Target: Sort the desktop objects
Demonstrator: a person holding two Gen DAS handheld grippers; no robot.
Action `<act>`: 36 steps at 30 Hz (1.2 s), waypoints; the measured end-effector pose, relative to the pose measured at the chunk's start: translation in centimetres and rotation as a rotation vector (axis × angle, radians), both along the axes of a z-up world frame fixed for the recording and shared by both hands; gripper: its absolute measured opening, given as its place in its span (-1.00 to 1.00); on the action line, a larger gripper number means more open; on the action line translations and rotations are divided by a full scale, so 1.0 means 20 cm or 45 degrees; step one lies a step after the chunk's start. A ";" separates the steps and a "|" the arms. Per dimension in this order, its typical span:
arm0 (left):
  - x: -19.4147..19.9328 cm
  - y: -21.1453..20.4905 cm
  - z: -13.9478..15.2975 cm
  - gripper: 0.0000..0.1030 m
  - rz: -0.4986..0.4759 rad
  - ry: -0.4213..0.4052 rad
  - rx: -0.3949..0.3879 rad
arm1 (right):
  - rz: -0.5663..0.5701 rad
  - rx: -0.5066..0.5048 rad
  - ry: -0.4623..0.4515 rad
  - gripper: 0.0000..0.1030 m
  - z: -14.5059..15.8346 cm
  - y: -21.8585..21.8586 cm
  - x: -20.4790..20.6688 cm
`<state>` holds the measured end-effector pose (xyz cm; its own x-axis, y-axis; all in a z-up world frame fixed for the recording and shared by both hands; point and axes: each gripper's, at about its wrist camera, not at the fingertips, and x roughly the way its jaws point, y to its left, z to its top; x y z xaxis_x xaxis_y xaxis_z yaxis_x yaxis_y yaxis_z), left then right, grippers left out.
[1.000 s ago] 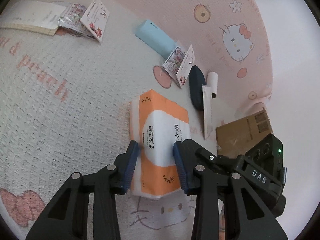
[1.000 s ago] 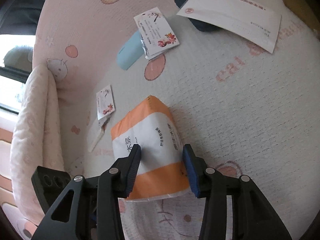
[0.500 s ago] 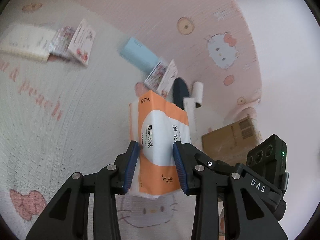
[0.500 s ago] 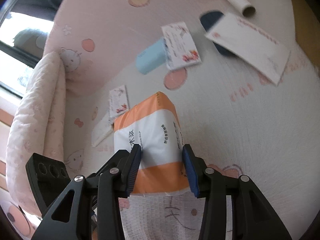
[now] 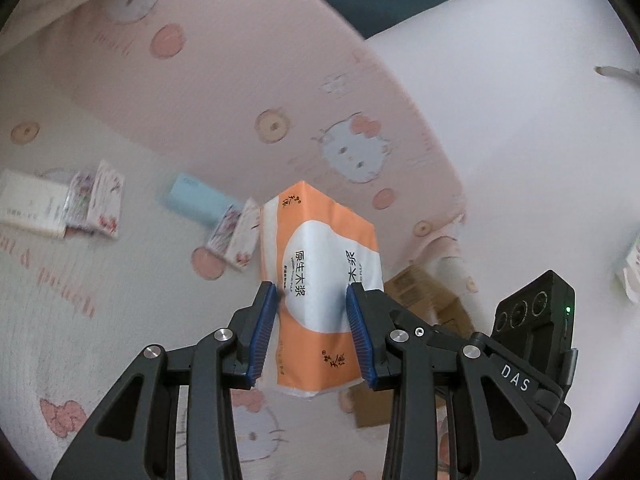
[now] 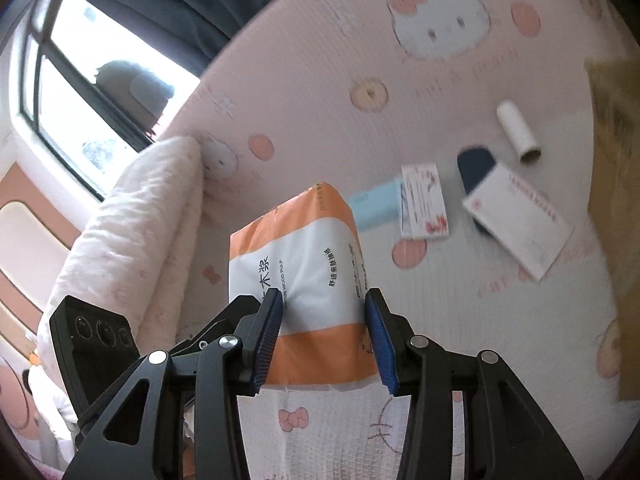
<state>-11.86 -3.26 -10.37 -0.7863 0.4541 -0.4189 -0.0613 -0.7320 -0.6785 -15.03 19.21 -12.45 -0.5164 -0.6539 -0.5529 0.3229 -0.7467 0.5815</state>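
An orange and white pack of tissues (image 5: 320,264) hangs above the pink cartoon-cat sheet (image 5: 100,320), clear of it. My left gripper (image 5: 312,294) is shut on the pack's white middle, blue pads pressing both sides. My right gripper (image 6: 324,300) is shut on the same pack (image 6: 296,256) from the opposite side. Each wrist view shows the other gripper's black housing (image 5: 532,320) (image 6: 96,336) beside the pack. The pack's far end is hidden in each view.
On the sheet lie a light blue case (image 6: 374,204), a floral card pack (image 6: 424,208), a dark blue case (image 6: 476,168), a white envelope (image 6: 520,224), a white roll (image 6: 518,130) and a white booklet (image 5: 30,204). A cardboard box (image 5: 424,292) stands nearby; a folded quilt (image 6: 132,220) lies below a window.
Both grippers have risen together with the tissue pack, lifting it off the sheet. The views have tilted up, so the items on the sheet look smaller and lower.
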 end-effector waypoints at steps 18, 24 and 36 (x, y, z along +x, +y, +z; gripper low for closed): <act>-0.01 0.28 0.17 -0.23 -0.095 0.085 -0.056 | -0.086 -0.041 0.135 -0.22 0.21 0.33 0.07; -0.10 0.49 0.17 -0.23 -0.168 0.079 -0.065 | -0.142 -0.028 0.132 -0.22 0.24 0.55 0.05; -0.24 1.18 0.18 -0.23 -0.412 0.079 -0.040 | -0.319 0.099 0.120 -0.22 0.40 1.11 0.02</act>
<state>-16.65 20.38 -6.81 -0.6280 0.6720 -0.3924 -0.3345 -0.6884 -0.6436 -14.58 41.44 -4.54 -0.7080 -0.4568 -0.5386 0.1726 -0.8514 0.4953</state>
